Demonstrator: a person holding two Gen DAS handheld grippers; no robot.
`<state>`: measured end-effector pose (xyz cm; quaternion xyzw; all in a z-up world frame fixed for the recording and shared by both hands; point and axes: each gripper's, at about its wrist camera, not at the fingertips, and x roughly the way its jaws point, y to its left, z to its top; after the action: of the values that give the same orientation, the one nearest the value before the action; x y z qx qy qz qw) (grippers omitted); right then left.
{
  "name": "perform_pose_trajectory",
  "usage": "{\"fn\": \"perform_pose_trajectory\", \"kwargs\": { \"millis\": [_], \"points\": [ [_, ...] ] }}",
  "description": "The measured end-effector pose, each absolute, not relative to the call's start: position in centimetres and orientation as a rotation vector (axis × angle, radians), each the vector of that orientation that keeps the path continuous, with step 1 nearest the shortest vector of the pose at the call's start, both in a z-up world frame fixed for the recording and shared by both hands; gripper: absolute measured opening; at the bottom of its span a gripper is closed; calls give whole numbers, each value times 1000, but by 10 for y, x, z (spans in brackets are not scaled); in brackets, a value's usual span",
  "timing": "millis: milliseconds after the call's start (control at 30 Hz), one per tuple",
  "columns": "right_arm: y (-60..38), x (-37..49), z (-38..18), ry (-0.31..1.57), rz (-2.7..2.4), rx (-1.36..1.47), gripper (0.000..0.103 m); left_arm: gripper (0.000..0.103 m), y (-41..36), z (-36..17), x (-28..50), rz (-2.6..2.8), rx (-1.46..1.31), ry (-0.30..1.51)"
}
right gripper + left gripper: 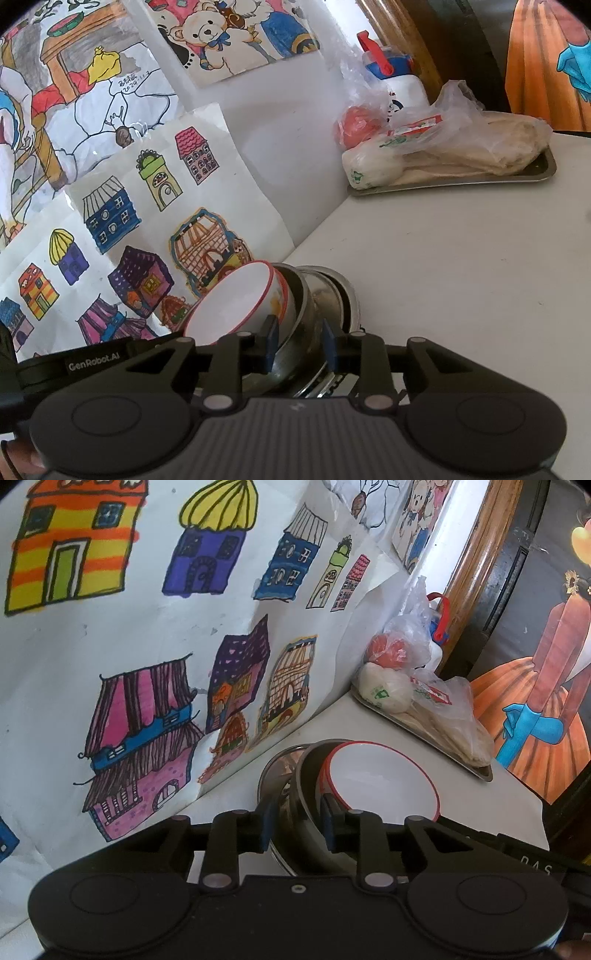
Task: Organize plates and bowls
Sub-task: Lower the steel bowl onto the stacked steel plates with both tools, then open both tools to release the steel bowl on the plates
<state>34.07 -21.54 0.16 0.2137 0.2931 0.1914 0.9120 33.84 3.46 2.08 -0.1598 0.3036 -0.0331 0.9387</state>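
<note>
While both tools are held low at the frame bottoms, a nested stack is seen between them on the white bench (pixel 461 295): a white bowl (pixel 380 775) with a red rim sits tilted inside a steel bowl (pixel 295 808), which rests in a further steel dish (pixel 349 295). The left tool (pixel 298 825) is set narrowly apart around the steel bowl's rim, blue pads just beside the metal; whether they press on it cannot be told. The right tool (pixel 301 345) is likewise narrowly parted astride the same rim on the stack's other side. Toward the upper right, a steel tray (pixel 509 179) with bagged food is seen, and drawings (pixel 147 627) cover the wall.
</note>
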Motion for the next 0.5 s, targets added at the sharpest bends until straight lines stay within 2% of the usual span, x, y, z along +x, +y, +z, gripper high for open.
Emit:
{"fn": "perform_pose_trajectory", "kwargs": {
  "millis": [200, 333, 500],
  "points": [
    [-216, 339, 2, 600, 389, 435, 32, 32, 34, 21, 336, -63, -324, 620],
    [-216, 338, 2, 594, 379, 425, 34, 38, 35, 20, 335, -54, -327, 621],
    [-217, 335, 1, 589, 372, 418, 39, 42, 37, 20, 333, -53, -341, 623]
  ]
}}
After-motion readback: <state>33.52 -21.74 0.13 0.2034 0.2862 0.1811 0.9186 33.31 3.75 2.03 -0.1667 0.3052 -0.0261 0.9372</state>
